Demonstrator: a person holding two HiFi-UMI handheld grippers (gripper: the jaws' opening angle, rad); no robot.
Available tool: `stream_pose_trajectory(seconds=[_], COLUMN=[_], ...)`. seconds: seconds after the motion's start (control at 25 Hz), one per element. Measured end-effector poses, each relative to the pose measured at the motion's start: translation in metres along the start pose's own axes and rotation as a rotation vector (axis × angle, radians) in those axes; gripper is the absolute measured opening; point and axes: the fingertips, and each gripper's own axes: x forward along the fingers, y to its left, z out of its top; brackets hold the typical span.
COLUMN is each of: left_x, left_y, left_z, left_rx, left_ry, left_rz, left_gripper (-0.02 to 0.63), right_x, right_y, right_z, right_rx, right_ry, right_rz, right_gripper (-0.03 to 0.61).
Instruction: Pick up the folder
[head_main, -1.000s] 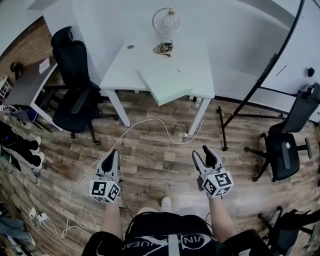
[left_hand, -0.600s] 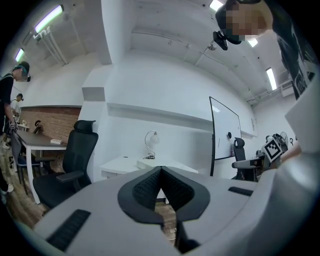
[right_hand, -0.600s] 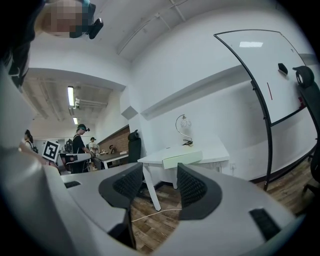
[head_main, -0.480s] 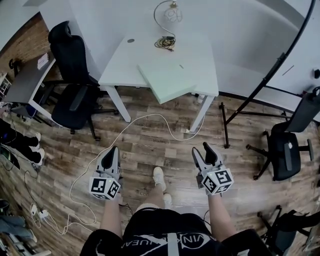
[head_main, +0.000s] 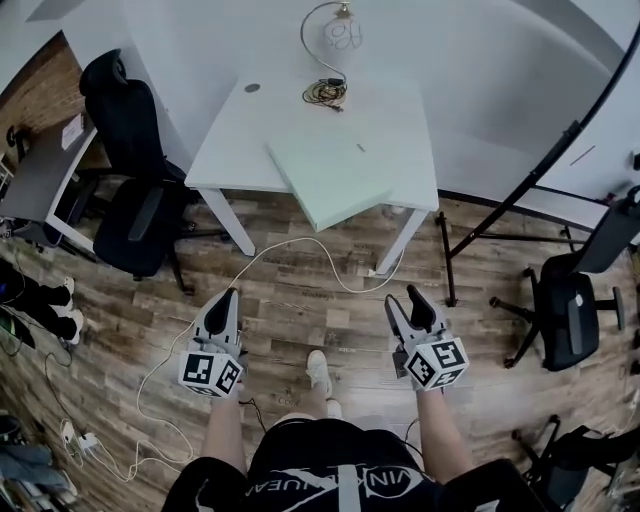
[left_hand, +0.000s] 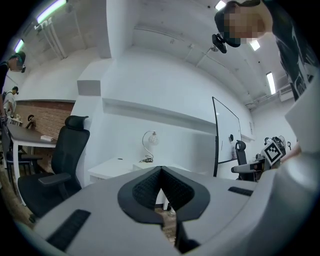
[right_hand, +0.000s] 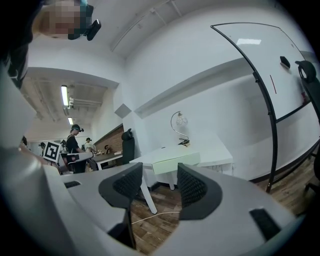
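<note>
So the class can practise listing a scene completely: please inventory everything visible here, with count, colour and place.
White rectangular table: one, white, upper middle of head view.
Flat pale green folder: one, green, on the table, corner overhanging its front edge.
Curved-neck silver desk lamp: one, silver, table's back edge.
Dark tangled cables: one bundle, dark, beside the lamp.
Black office chairs: at least two, black, left of table and far right.
White cord: one, white, on the wooden floor.
Left gripper: one, grey, jaws together, empty.
Right gripper: one, grey, jaws apart, empty.

Bright, even room light from ceiling strips (left_hand: 270, 82); soft shadows; strong fisheye bending at edges.
</note>
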Motion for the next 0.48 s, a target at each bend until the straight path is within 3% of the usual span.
stream_pose_trajectory(seconds=[0.48], left_x=[0.078], left_y=[0.024], left_z=[-0.008], left_rx=[-0.014], left_ry=[0.030], left_rz=[-0.032], left_gripper=[0.011], right_x=[0.078], right_y=[-0.014], right_z=[-0.003], right_rx=[0.057], right_ry=[0.058], right_rz=[0.030], right_gripper=[0.218])
